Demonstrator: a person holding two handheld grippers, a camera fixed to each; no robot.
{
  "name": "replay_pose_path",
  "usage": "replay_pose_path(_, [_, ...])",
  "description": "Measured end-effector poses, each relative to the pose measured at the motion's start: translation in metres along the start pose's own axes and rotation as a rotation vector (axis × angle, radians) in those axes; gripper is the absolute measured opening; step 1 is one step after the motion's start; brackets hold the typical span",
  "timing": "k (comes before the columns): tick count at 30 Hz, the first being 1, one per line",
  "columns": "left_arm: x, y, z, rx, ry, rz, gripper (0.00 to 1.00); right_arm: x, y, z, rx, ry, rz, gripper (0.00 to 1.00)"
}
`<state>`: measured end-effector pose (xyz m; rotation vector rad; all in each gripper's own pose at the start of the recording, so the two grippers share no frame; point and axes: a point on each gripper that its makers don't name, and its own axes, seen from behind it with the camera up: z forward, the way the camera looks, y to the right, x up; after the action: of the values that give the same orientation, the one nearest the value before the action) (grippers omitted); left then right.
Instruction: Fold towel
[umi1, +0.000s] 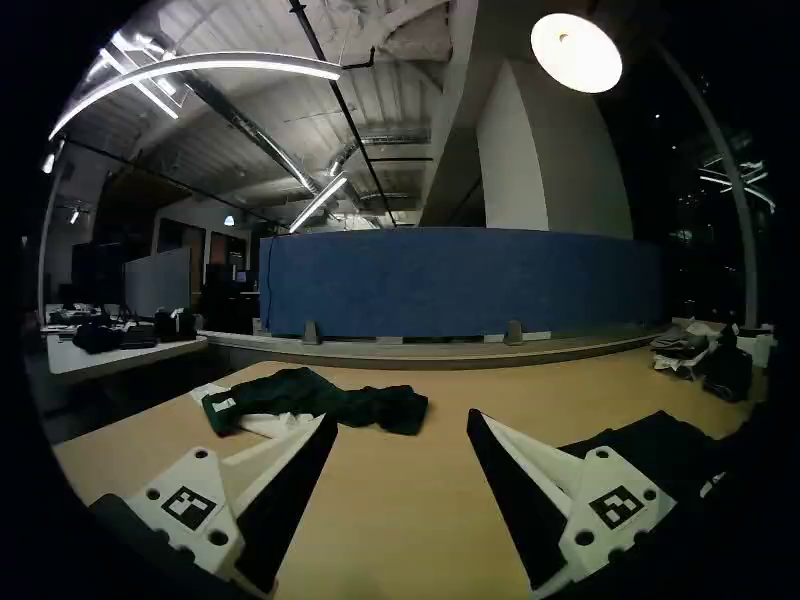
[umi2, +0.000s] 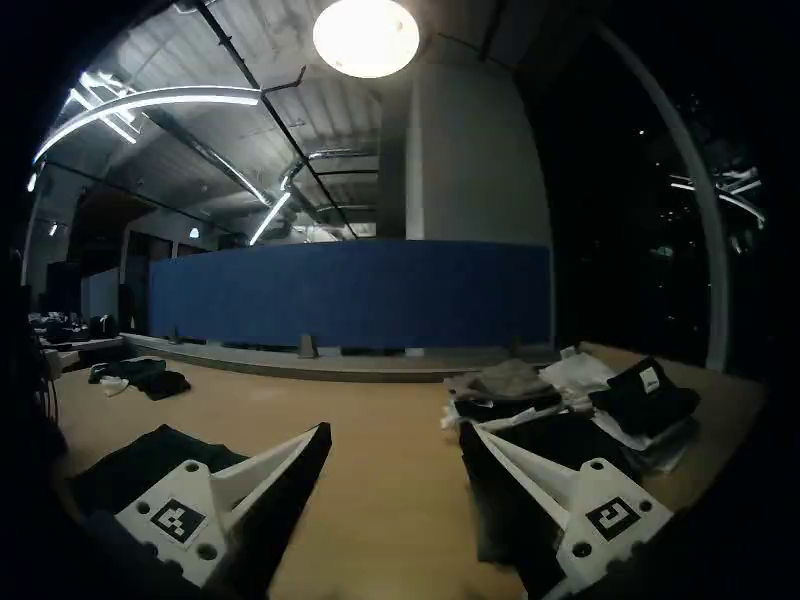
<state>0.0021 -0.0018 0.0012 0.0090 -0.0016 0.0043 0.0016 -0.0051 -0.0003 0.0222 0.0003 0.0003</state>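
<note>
Left gripper view: left tongs apart, nothing between them. One crumpled dark-green towel on the worktop, just beyond the left fingertip. One dark folded cloth by the right finger.

Right gripper view: right tongs apart, empty. Towel lies far left on the worktop. One stack of folded cloths at right.

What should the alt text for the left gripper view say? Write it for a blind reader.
The left gripper hangs open low over a wooden table, pointed at a crumpled dark green towel lying ahead of its fingers. A long blue partition stands behind the table, with a round lamp lit overhead.
</note>
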Motion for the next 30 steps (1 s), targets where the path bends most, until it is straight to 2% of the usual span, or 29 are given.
replay_pose_path(3, [0.002,-0.003,-0.001,0.007,0.0,0.017,0.96,0.0,-0.002,-0.001,0.007,0.0,0.006,1.0])
replay_pose_path(8, [0.025,0.001,-0.005,0.005,0.018,0.044,0.96,0.014,-0.001,-0.003,0.01,-0.002,0.027,1.0])
replay_pose_path(12, [0.052,0.0,-0.01,0.006,0.022,0.02,0.96,0.036,-0.001,-0.007,0.005,-0.008,0.005,1.0])
replay_pose_path(17, [0.094,-0.003,-0.016,0.015,0.03,-0.003,0.96,0.076,-0.007,-0.013,0.01,-0.021,-0.03,1.0])
replay_pose_path(23, [0.148,-0.001,-0.021,0.009,0.034,-0.011,0.96,0.139,-0.013,-0.023,0.026,0.002,-0.026,1.0])
replay_pose_path(30, [0.202,0.009,-0.027,-0.015,0.038,-0.026,0.96,0.196,-0.012,-0.03,0.031,0.0,-0.028,1.0])
